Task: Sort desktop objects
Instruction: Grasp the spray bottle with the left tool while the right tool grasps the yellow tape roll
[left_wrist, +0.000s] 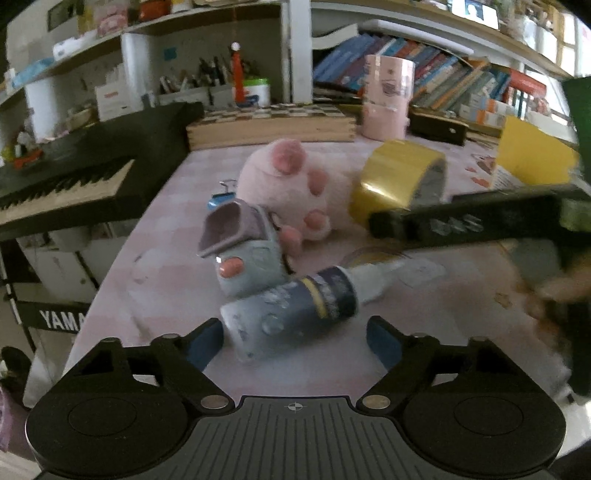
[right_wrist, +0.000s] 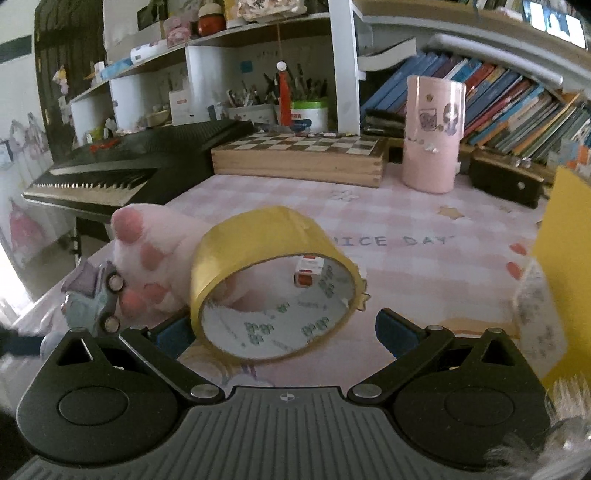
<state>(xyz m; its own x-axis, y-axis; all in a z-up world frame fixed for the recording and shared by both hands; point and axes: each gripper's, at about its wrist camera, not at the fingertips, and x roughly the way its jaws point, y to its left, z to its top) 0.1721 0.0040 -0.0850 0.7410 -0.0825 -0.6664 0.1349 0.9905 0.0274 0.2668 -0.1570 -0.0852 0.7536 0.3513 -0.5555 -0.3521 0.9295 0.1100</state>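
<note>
Both grippers reach to grasp. Left gripper (left_wrist: 295, 341), open, straddles a bottle (left_wrist: 291, 314) lying before the plush paw (left_wrist: 295, 188); right gripper (right_wrist: 284, 334), open, straddles the tape roll (right_wrist: 273, 284) beside the paw. Next: close both.

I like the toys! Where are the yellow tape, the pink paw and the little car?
yellow tape (right_wrist: 258, 236): right wrist view, on its outer yellow band.
pink paw (left_wrist: 295, 173): left wrist view, on its fluffy middle.
little car (left_wrist: 251, 258): left wrist view, on its grey-blue body.

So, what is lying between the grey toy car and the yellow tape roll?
The pink plush paw lies between the toy car and the tape roll. The left wrist view shows it best.
</note>
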